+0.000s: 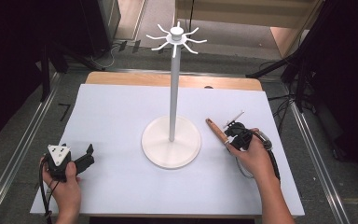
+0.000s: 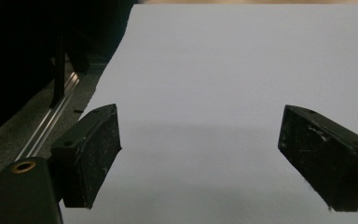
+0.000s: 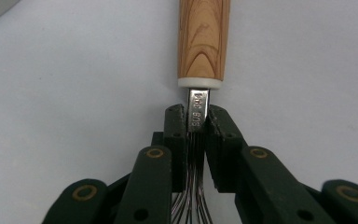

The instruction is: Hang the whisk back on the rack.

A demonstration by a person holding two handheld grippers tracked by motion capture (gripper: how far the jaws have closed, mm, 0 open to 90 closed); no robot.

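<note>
Left claw [image 1: 87, 157] rests released near the worktop's [image 1: 121, 186] near-left corner. Right claw [image 3: 198, 122] clenches the whisk [image 3: 202, 42] at its thin metal neck by the right edge; the heavy wooden handle could swing, missing the hook stand [image 1: 172, 93].

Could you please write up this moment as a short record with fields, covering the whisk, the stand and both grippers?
surface: white sheet on a wooden table
stand: white hook stand, upright at the middle of the sheet, hooks bare
tool: whisk with wooden handle, lying right of the stand's base
right gripper: shut on the whisk, jaws pressing the metal neck just below the handle, wires running back between them
left gripper: open, nothing between its jaws, low over the sheet's left part
</note>
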